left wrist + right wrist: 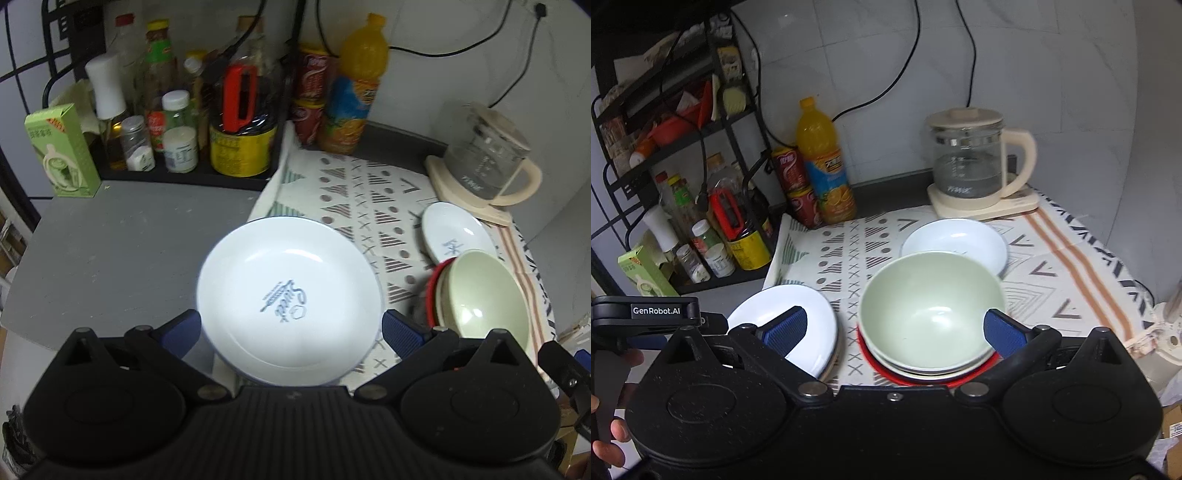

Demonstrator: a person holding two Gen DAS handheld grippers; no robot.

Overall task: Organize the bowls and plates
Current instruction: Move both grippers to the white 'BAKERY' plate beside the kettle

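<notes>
Plates and bowls sit in three groups on the bench (110, 236), so the sorting looks well advanced but not finished. Furthest left, a white plate (290, 299) with a blue printed mark lies half on bare bench, half on the patterned cloth (373, 192); from the right wrist view its edge seems to rest on at least one more plate beneath, though I cannot count them. The left gripper (291, 328) hangs above it with its jaws spread as wide as they go, one pad to each side of the rim, holding nothing.

Next comes the bowl stack (929, 314): a pale green bowl nested in another pale one, with a red dish at the bottom. The top bowl is empty. The right gripper (895, 328) is poised over this stack, equally wide open and empty.

Behind the stack, just beside it, a small white dish (955, 242) lies alone, also empty; I judge this the piece left to place, probably onto the plates. Beyond it stands a glass kettle (971, 162) holding some water.
</notes>
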